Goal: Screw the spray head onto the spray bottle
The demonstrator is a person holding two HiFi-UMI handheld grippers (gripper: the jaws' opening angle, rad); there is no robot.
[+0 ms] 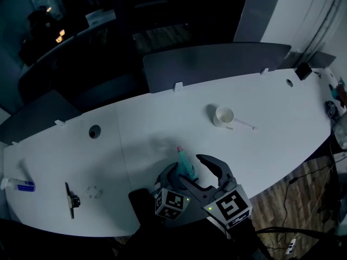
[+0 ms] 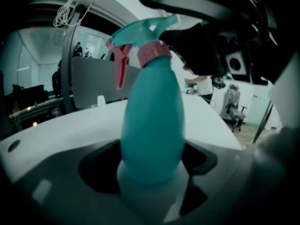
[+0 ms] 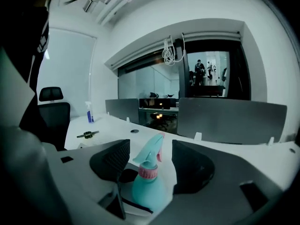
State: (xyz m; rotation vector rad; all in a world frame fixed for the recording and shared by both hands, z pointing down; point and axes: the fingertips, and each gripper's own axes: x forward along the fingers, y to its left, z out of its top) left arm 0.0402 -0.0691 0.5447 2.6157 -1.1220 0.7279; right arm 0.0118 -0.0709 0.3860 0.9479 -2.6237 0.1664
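White table [image 1: 162, 123] curves through dim office. By near edge, teal spray bottle [image 1: 187, 166] upright, pink-collared spray head [image 2: 140, 36] on top. Farther out, white cup [image 1: 224, 115]; grey divider [image 1: 217, 61] lines far side, dark desks beyond. Around bottle's body, left gripper [image 2: 152, 165] clamped tight. Above, right gripper [image 3: 150, 159] spread wide, jaws flanking spray head, clear of it.
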